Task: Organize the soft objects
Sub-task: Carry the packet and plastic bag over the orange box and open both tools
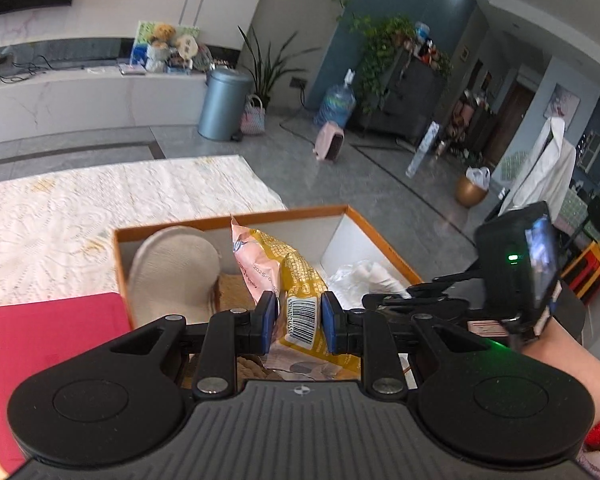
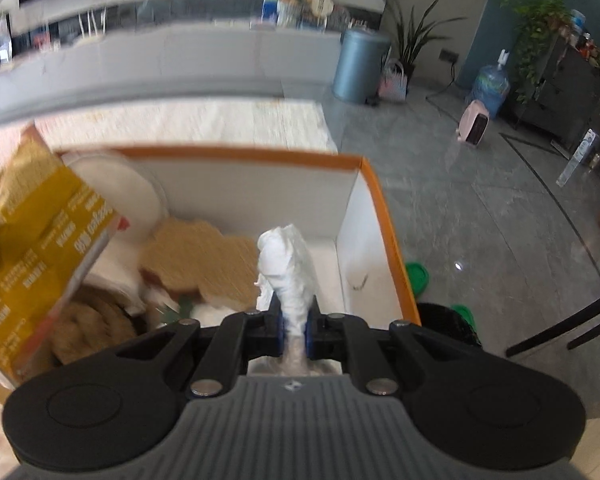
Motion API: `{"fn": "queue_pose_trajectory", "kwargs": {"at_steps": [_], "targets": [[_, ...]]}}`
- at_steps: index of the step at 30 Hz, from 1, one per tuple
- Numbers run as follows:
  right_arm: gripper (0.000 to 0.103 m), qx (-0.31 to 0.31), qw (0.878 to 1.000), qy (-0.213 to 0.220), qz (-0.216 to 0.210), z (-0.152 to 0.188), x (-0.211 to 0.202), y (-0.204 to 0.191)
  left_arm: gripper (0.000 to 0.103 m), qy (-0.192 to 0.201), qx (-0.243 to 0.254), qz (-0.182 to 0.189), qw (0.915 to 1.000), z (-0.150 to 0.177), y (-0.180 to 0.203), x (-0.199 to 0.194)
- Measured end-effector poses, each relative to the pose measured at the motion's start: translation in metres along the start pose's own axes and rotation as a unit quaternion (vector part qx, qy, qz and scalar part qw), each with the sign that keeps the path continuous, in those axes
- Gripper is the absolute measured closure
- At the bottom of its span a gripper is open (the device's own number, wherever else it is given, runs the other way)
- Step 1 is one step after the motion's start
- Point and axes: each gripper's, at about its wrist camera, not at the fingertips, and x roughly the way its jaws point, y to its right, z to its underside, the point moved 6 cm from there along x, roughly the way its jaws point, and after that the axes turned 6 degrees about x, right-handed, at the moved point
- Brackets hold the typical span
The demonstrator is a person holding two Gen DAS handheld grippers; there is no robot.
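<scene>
Left gripper (image 1: 299, 322) clamps the snack bag (image 1: 288, 280); right gripper (image 2: 294, 330) pinches the white cloth (image 2: 286, 264). Both hang over the box (image 2: 384, 216). Lower fully inside before releasing, 1 item per free corner.

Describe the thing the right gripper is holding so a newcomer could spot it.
Find the orange-rimmed box. Over its right, bare-floored part, the right gripper is shut on a twisted white plastic bag. Its neighbours are tan or yellow; only it is pure white and crinkled.
</scene>
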Motion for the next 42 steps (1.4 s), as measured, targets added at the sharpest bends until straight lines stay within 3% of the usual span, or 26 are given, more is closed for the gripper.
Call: {"fn": "queue_pose_trajectory", "kwargs": {"at_steps": [14,18,25,33,37,39,40,42], "targets": [[0.096,-0.081,0.989,-0.127,-0.006,0.021,0.045,0.001,0.076,-0.065,-0.005,0.013,0.9978,0.019,0.001,0.039],[0.091,-0.071,0.989,-0.128,-0.014,0.021,0.045,0.003,0.076,-0.076,-0.003,0.011,0.9970,0.020,0.002,0.044],[0.057,-0.096,0.992,-0.076,-0.018,0.015,0.005,-0.008,0.076,-0.111,-0.011,-0.009,0.9937,0.022,0.001,0.057],[0.046,-0.102,0.993,-0.049,-0.016,0.008,-0.020,-0.014,0.072,-0.140,0.015,-0.044,0.9891,0.032,0.000,0.057],[0.043,-0.101,0.994,-0.044,-0.012,0.005,-0.026,-0.015,0.063,-0.140,0.017,-0.051,0.9887,0.032,-0.001,0.050],[0.039,-0.102,0.994,-0.038,-0.009,0.005,-0.032,-0.014,0.047,-0.125,0.010,-0.043,0.9912,0.029,-0.002,0.042],[0.038,-0.102,0.994,-0.035,-0.006,0.005,-0.033,-0.015,0.034,-0.111,0.009,-0.043,0.9928,0.027,-0.002,0.036],[0.037,-0.098,0.995,-0.027,-0.001,0.004,-0.038,-0.014,0.028,-0.089,0.016,-0.045,0.9949,0.021,0.000,0.024]]}}
